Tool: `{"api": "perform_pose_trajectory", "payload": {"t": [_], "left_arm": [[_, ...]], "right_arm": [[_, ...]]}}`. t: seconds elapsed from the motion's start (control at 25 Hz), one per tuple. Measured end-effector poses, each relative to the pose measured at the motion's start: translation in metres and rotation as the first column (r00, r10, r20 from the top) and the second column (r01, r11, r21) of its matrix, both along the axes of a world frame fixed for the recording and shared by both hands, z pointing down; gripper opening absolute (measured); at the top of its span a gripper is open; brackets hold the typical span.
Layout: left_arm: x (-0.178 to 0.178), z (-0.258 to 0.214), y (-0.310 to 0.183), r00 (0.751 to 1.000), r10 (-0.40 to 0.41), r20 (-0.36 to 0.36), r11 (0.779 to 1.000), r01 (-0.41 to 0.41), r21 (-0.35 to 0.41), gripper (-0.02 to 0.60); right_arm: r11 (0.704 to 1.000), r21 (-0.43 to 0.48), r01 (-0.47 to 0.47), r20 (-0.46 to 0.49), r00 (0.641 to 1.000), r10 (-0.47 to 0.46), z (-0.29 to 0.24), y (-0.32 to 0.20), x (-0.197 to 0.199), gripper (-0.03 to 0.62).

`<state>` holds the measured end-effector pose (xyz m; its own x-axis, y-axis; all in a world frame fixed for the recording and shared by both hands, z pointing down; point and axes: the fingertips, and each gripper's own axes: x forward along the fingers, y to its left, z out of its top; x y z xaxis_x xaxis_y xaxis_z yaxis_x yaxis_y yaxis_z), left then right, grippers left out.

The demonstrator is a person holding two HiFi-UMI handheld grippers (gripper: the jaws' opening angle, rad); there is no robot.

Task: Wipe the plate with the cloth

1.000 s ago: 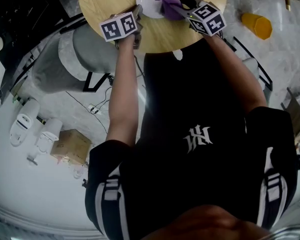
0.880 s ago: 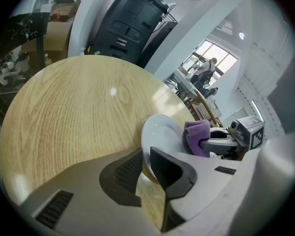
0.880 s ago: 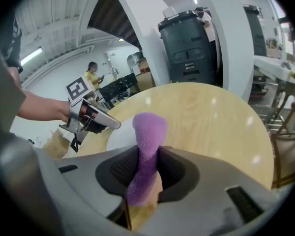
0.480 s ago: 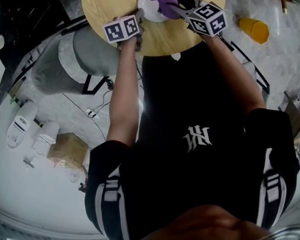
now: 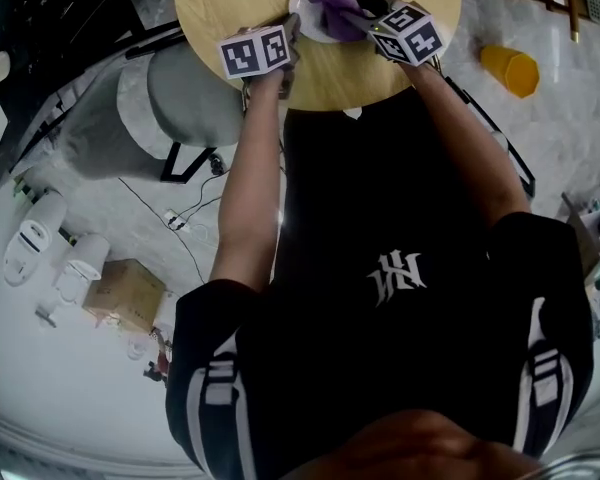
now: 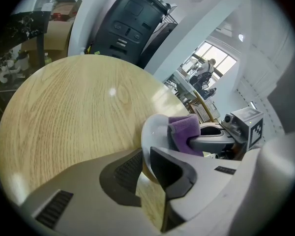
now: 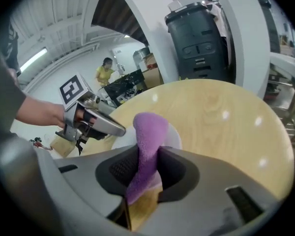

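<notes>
I count one plate [image 5: 310,6] on the round table [image 5: 230,3]. My left gripper [image 5: 292,30] has its jaws nearly closed, pinching the plate's left rim. My right gripper [image 5: 360,13] is clamped tight on the one purple cloth [image 5: 332,3]. The cloth's long axis runs out along those jaws, and its free end points away, over the plate.

Premises present as an open workshop hall: strip light [image 7: 33,59], white pillar [image 7: 150,28], large black bin [image 6: 130,23], trailing floor cable [image 5: 185,230] (cardboard box [image 5: 130,293] alongside).
</notes>
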<state>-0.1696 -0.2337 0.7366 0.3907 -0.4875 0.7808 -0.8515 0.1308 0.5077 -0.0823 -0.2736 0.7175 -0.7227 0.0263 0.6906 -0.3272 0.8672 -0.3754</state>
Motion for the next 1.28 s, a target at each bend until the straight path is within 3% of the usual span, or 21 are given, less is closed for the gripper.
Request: {"api": "perform_pose_trajectory", "payload": {"t": [0.16, 0.4, 0.6, 0.72, 0.84, 1.04, 1.28], "left_arm": [[0.003, 0.000, -0.001, 1.000, 0.005, -0.011, 1.000, -0.005, 0.001, 0.057], [0.005, 0.001, 0.001, 1.000, 0.013, -0.003, 1.000, -0.013, -0.006, 0.057], [0.006, 0.001, 0.001, 1.000, 0.016, -0.001, 1.000, -0.016, -0.005, 0.057], [0.005, 0.001, 0.001, 1.000, 0.010, 0.003, 1.000, -0.010, -0.004, 0.057], [0.007, 0.000, 0.001, 1.000, 0.015, 0.008, 1.000, -0.015, -0.005, 0.057], [0.007, 0.000, 0.002, 1.000, 0.020, 0.008, 1.000, -0.020, -0.003, 0.057], [0.006, 0.000, 0.004, 1.000, 0.014, 0.001, 1.000, -0.014, 0.005, 0.057]], "right_arm": [[0.998, 0.023, -0.052, -0.019, 0.998, 0.052, -0.002, -0.021, 0.034, 0.106], [0.989, 0.084, -0.123, -0.043, 0.991, 0.127, -0.015, -0.039, 0.051, 0.104], [0.989, -0.060, -0.134, 0.137, 0.981, 0.141, -0.043, -0.026, 0.005, 0.105], [0.995, -0.096, -0.038, 0.155, 0.986, 0.053, -0.035, -0.002, -0.037, 0.105], [0.996, -0.087, 0.008, 0.123, 0.992, 0.003, -0.018, 0.011, -0.055, 0.105], [1.000, 0.019, -0.011, 0.012, 1.000, 0.011, -0.002, -0.010, -0.020, 0.106], [0.993, 0.060, -0.097, -0.033, 0.995, 0.099, -0.005, -0.042, 0.036, 0.106]]}}
